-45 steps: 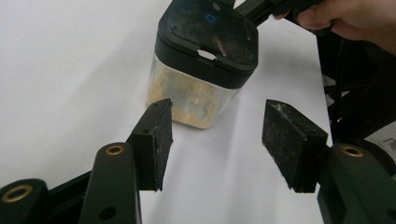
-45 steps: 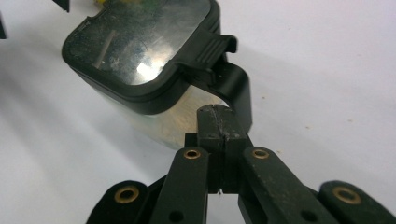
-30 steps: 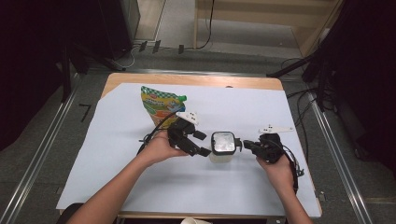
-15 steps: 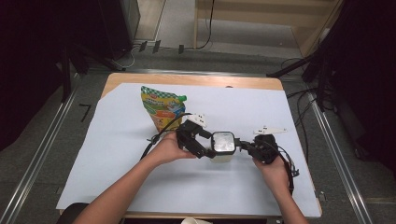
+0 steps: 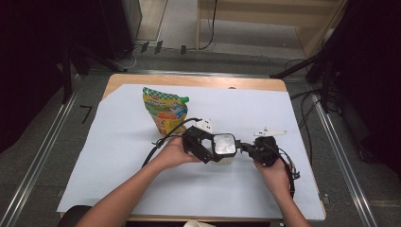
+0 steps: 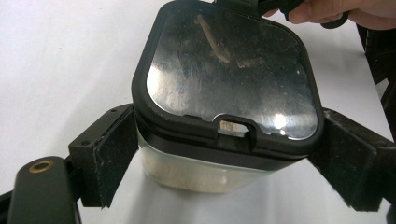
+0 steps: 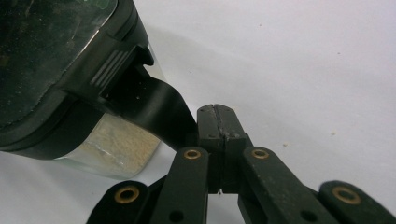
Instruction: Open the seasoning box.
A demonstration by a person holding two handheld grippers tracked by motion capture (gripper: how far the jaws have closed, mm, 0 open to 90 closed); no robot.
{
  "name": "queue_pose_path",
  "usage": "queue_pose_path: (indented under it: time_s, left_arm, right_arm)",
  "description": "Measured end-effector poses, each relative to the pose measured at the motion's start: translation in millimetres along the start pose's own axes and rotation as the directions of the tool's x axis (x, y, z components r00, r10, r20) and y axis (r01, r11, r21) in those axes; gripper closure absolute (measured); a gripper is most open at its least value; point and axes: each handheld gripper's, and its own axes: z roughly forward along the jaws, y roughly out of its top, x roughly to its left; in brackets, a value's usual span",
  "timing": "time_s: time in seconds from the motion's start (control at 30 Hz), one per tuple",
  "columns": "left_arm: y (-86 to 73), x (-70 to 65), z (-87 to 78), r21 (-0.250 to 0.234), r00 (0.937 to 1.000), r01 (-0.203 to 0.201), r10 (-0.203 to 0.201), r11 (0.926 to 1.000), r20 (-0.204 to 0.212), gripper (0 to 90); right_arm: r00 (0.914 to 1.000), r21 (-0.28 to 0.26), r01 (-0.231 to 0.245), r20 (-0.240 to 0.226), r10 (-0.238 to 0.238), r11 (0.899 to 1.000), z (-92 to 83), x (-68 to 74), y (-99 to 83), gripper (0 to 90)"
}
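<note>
The left gripper (image 6: 224, 186) has just been opening; its jaws now flank the container (image 5: 224, 149) body to steady it, contact uncertain. The right gripper (image 7: 215, 122) is pressed together on the black latch tab (image 7: 161, 109), positioned to release the lid (image 6: 229, 79). The container stands mid-table on white paper (image 5: 118, 179), right of the colourful pouch (image 5: 165, 111): clear walls, pale granular contents, glossy black-rimmed lid.

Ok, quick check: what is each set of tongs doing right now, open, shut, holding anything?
Left tongs: open, jaws either side of the lidded jar; they have just been opening.
Right tongs: shut, beside the jar's black handle tab; grip on it cannot be told.
</note>
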Motion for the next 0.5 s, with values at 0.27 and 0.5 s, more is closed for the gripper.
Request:
queue_pose_path:
  time_s: [0.27,0.5]
  left_arm:
    - [1.4,-2.8,-3.2,-0.005,0.9993,-0.029,0.029,0.9996,-0.022,13.4]
    - [2.6,-3.8,-5.6,-0.001,0.9985,-0.046,0.046,0.9990,-0.030,13.9]
  right_arm:
    - [0.9999,0.003,0.013,-0.003,-0.013,1.000,0.6,3.9,0.1,90.0]
    - [0.9998,0.003,0.018,-0.008,-0.018,1.000,0.4,5.7,0.4,90.0]
